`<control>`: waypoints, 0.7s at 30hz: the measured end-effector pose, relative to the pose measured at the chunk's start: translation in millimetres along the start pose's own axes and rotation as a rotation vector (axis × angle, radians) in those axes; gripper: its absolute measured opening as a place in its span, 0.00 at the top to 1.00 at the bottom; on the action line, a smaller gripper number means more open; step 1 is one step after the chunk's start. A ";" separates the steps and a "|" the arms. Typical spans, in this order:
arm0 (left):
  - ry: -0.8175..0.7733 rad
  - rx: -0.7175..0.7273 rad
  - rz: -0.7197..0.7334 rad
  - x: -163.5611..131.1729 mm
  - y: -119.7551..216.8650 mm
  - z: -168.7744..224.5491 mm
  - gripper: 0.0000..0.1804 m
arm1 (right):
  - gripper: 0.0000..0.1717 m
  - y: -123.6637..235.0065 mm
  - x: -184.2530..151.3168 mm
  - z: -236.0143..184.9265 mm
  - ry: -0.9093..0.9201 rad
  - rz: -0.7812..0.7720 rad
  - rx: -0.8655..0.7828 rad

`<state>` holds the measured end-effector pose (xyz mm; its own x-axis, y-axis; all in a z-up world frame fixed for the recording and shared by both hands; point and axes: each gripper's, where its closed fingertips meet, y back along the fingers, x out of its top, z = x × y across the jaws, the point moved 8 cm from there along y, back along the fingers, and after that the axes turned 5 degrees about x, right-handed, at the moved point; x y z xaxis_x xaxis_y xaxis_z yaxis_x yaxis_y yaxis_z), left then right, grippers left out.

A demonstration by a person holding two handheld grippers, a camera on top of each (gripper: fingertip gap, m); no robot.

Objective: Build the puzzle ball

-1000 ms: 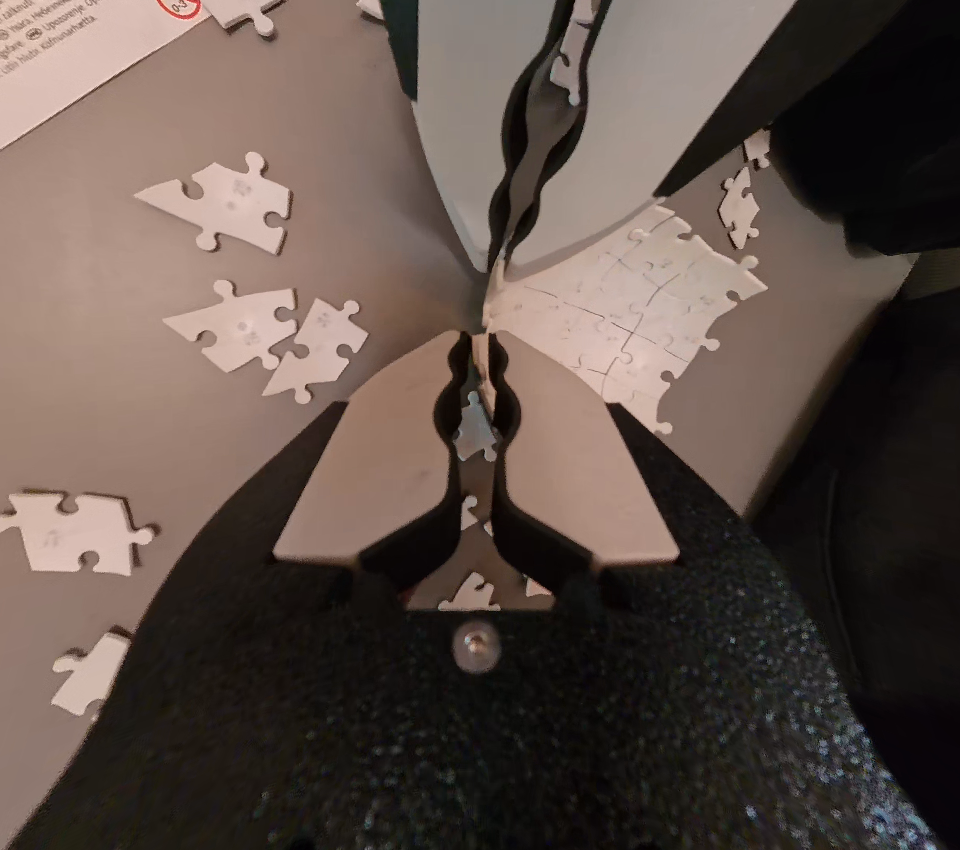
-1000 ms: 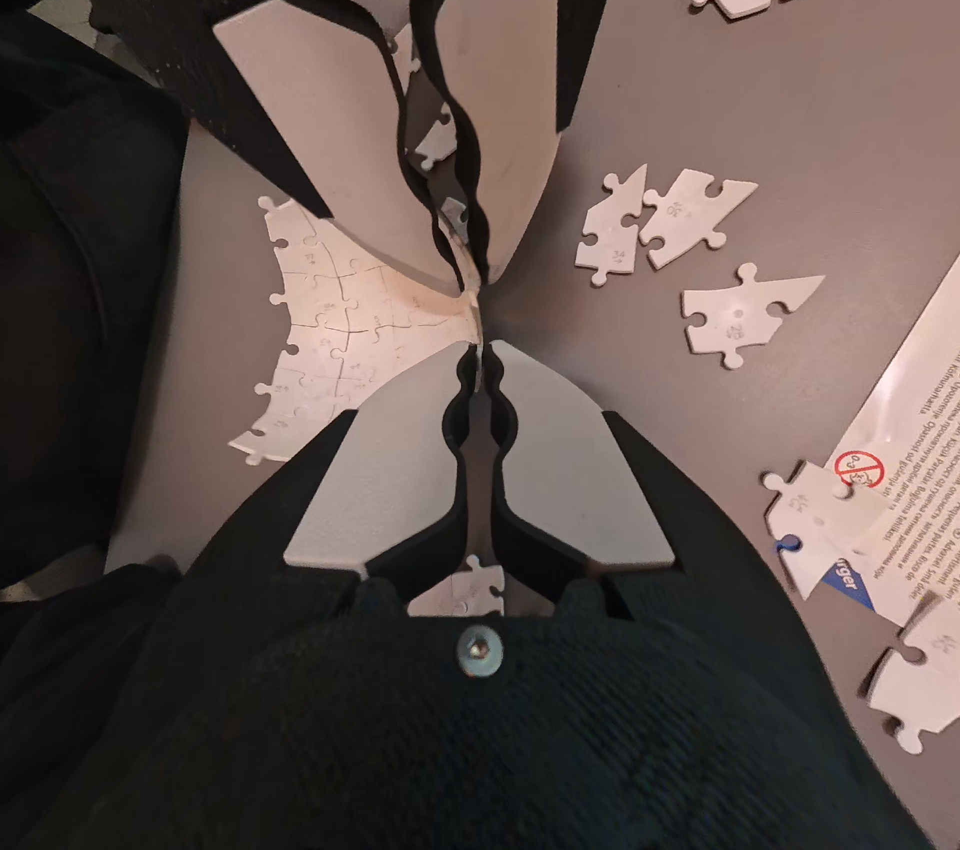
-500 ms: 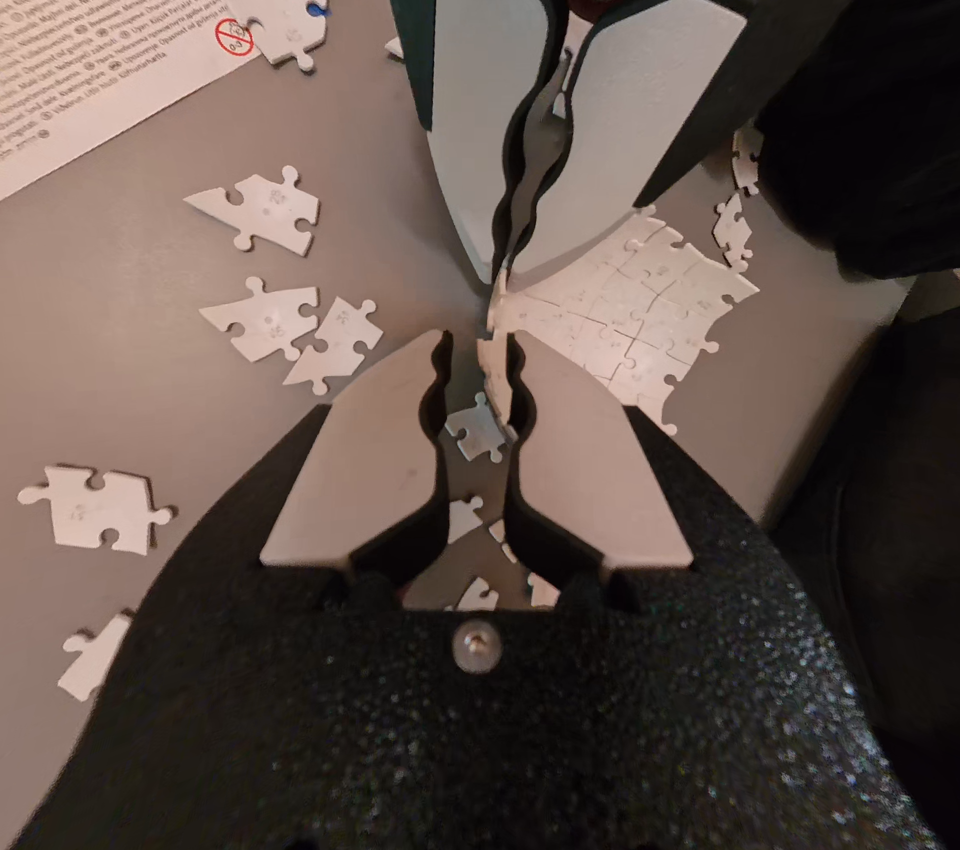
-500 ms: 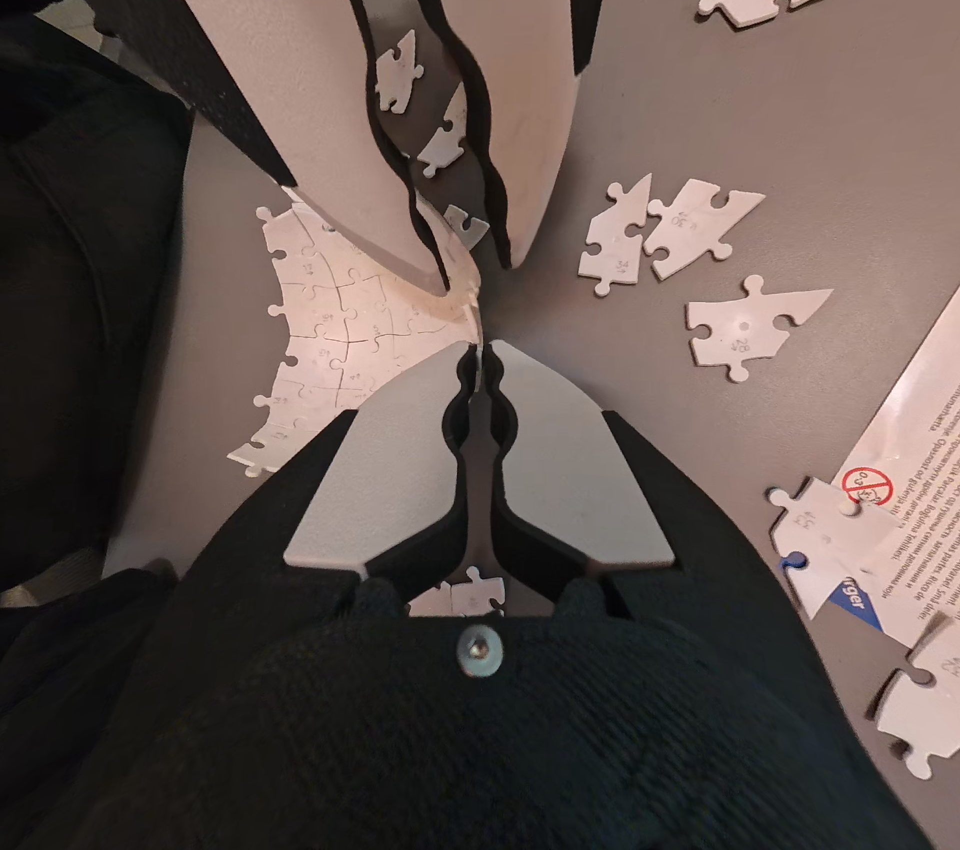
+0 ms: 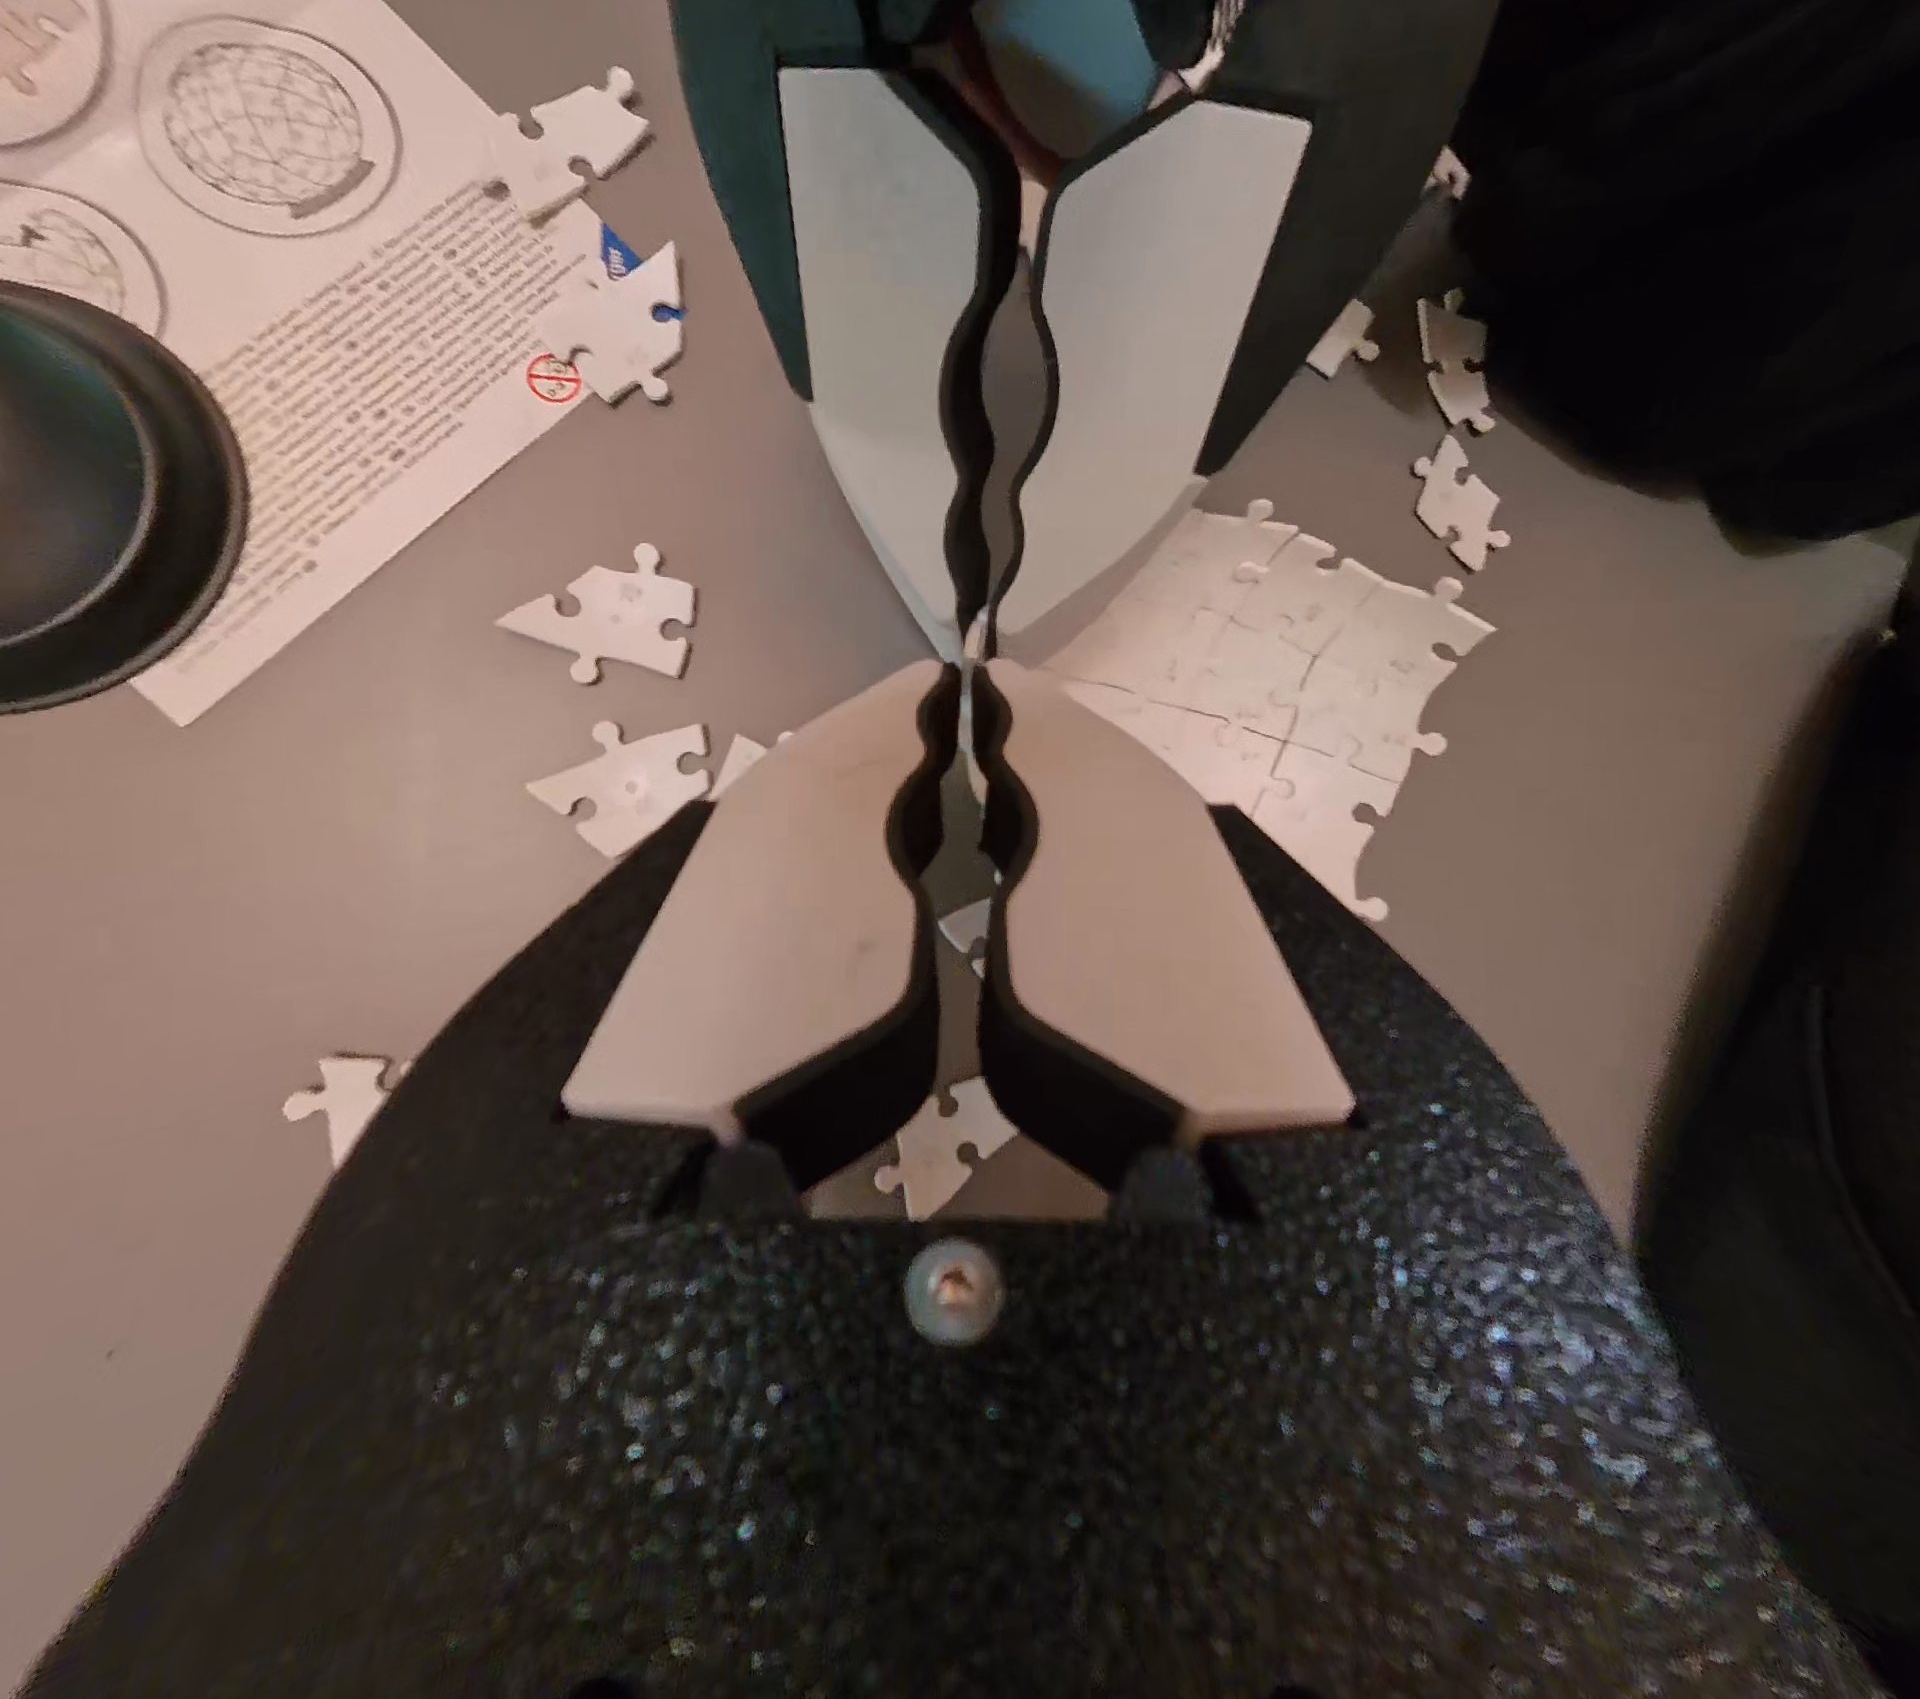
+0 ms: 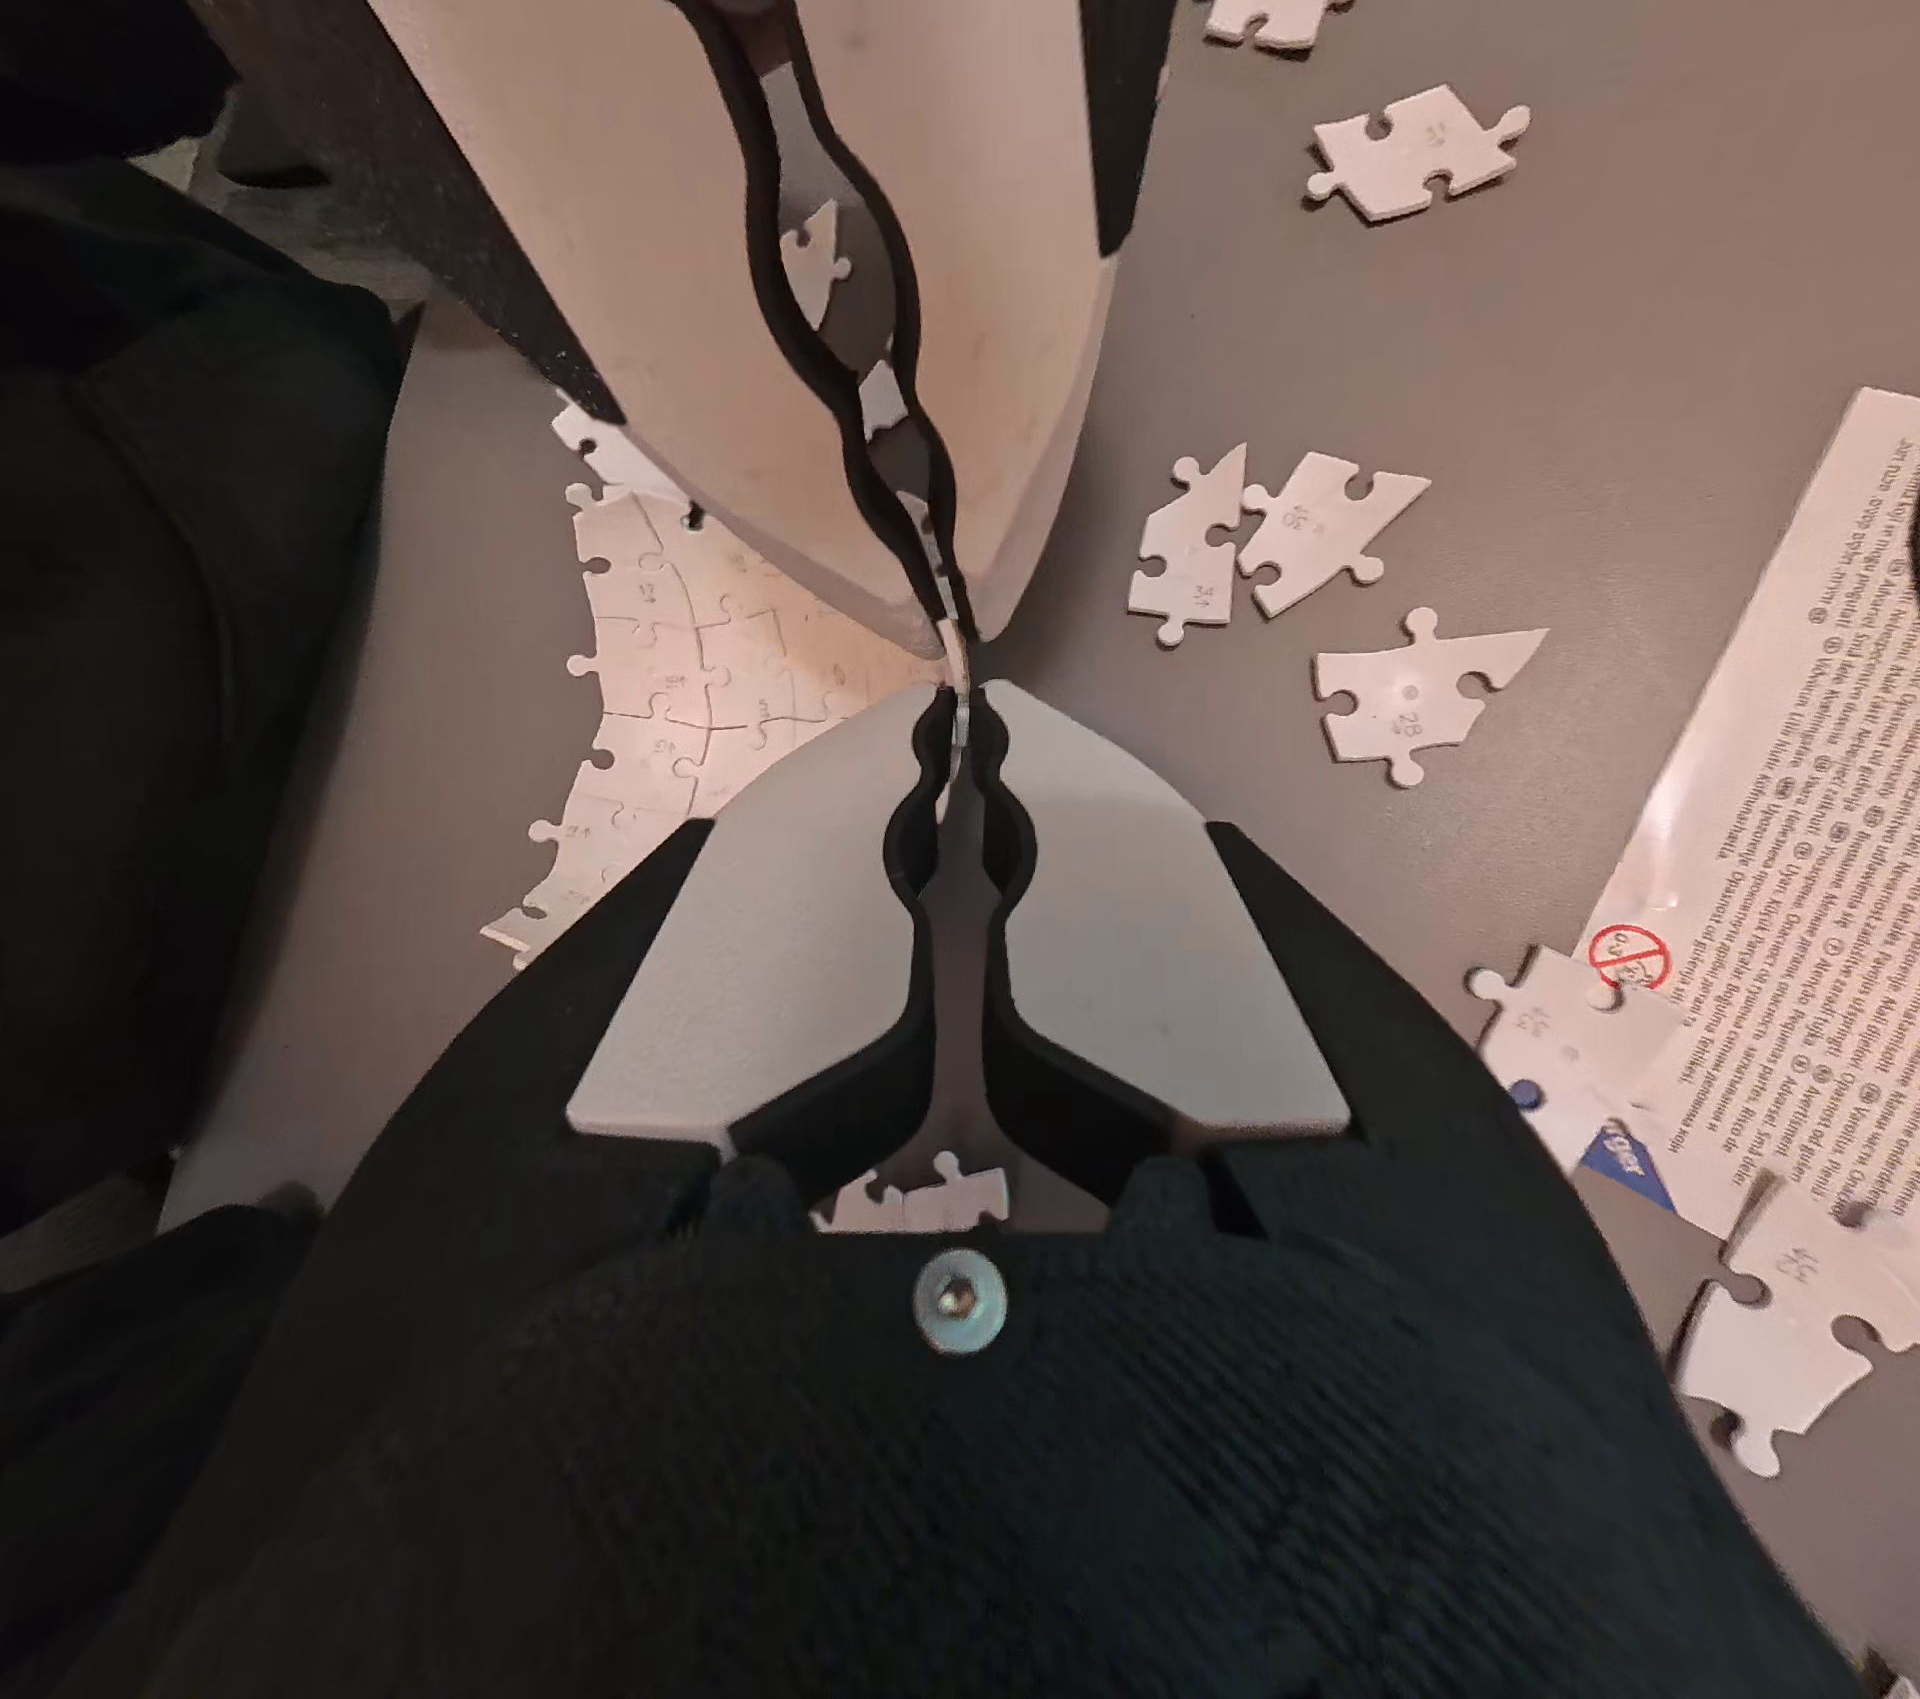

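Left tool (image 5: pixel 966 681) and right tool (image 6: pixel 964 699) both pinching assembled white puzzle section (image 5: pixel 1299 693) edge, tip-to-tip over grey desk (image 5: pixel 312 870).

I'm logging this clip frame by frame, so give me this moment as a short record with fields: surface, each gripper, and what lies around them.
surface: grey table
left gripper: fingers closed on the edge of a white puzzle piece held on edge
right gripper: closed on the same upright piece's other end, tip to tip with the left one
beside the tips: joined, curved puzzle section lying flat
loose pieces: scattered, blank side up
paper: printed leaflet, partly under a dark round object
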<state>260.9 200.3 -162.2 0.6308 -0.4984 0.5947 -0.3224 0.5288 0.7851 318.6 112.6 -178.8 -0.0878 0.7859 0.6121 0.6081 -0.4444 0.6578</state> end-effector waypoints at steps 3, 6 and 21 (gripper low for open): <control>0.049 0.041 0.070 0.9 3.7 -3.8 0.99 | 0.92 9.0 -1.1 0.4 0.001 0.054 -0.038; 0.098 0.060 0.214 4.5 14.1 -5.8 0.99 | 0.85 22.4 -3.0 -4.3 -0.015 0.154 -0.090; -0.256 0.012 0.199 13.2 27.3 15.5 0.95 | 0.99 21.7 -3.8 -41.7 -0.067 0.161 -0.174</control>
<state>249.5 197.5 -130.3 0.3572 -0.5430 0.7599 -0.4310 0.6260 0.6499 299.1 82.1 -148.5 0.0549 0.7231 0.6886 0.4644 -0.6290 0.6234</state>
